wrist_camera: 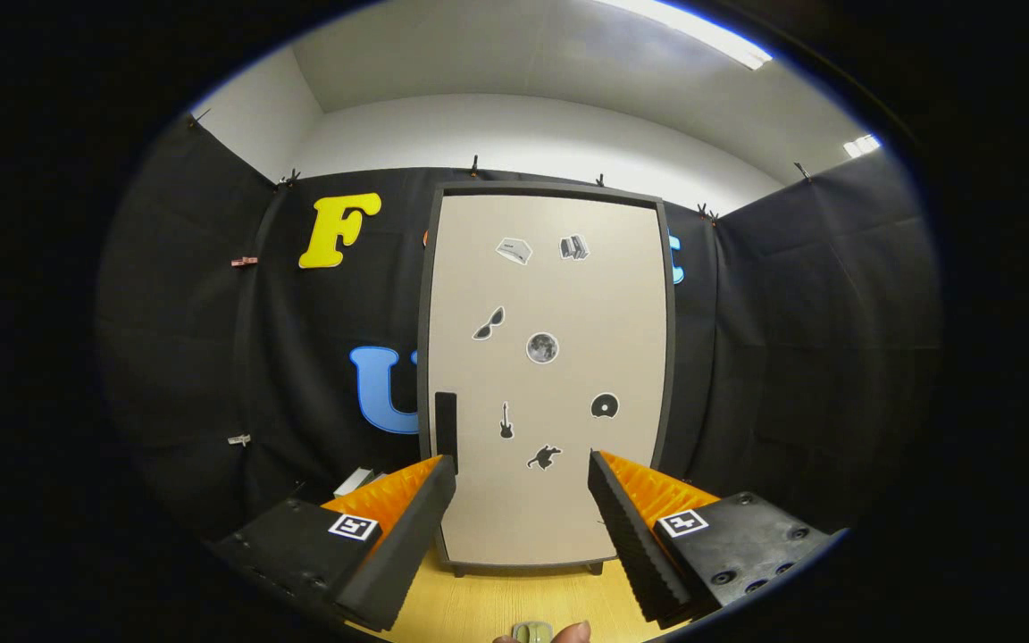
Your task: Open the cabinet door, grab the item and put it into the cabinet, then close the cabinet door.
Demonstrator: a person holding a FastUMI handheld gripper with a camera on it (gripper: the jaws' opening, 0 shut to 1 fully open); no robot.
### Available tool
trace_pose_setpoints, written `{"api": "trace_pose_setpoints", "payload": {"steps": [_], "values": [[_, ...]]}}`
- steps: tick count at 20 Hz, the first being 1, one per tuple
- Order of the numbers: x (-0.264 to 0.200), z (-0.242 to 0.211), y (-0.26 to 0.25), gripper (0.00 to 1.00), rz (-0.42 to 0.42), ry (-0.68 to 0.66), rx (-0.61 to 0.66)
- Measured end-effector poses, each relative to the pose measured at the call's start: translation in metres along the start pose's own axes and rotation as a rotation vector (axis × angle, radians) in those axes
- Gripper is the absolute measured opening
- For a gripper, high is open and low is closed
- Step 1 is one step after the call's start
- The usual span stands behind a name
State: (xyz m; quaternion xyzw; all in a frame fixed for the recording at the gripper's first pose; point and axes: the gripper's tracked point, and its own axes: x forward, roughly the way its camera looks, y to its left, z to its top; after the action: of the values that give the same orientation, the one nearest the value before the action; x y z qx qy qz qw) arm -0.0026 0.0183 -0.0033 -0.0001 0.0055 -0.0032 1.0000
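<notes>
A tall cabinet (546,375) with a dark frame stands straight ahead on the wooden table (497,603). Its beige door (568,304) is shut and carries several small stickers. A dark vertical handle (446,430) sits low on the door's left edge, just above my left fingertip. My gripper (522,469) is open, nothing between its fingers, and both fingers point at the lower part of the door. A small pale object (532,632) lies on the table close below the fingers, with a person's fingertip (568,634) touching it.
A small white box (355,482) rests on the table to the left of the cabinet, partly hidden by my left finger. Black cloth walls close the booth behind and on both sides of the cabinet.
</notes>
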Motion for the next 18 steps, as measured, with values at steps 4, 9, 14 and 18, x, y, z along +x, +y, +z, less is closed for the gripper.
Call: {"api": "trace_pose_setpoints", "payload": {"steps": [4,9,14,18], "values": [[0.004,-0.002,0.009,0.97,0.013,0.004,0.016],[0.033,-0.002,0.047,0.98,0.071,-0.014,0.038],[0.09,-0.025,0.082,0.98,0.104,0.002,0.038],[0.143,-0.05,0.094,0.98,0.084,0.024,0.039]]}}
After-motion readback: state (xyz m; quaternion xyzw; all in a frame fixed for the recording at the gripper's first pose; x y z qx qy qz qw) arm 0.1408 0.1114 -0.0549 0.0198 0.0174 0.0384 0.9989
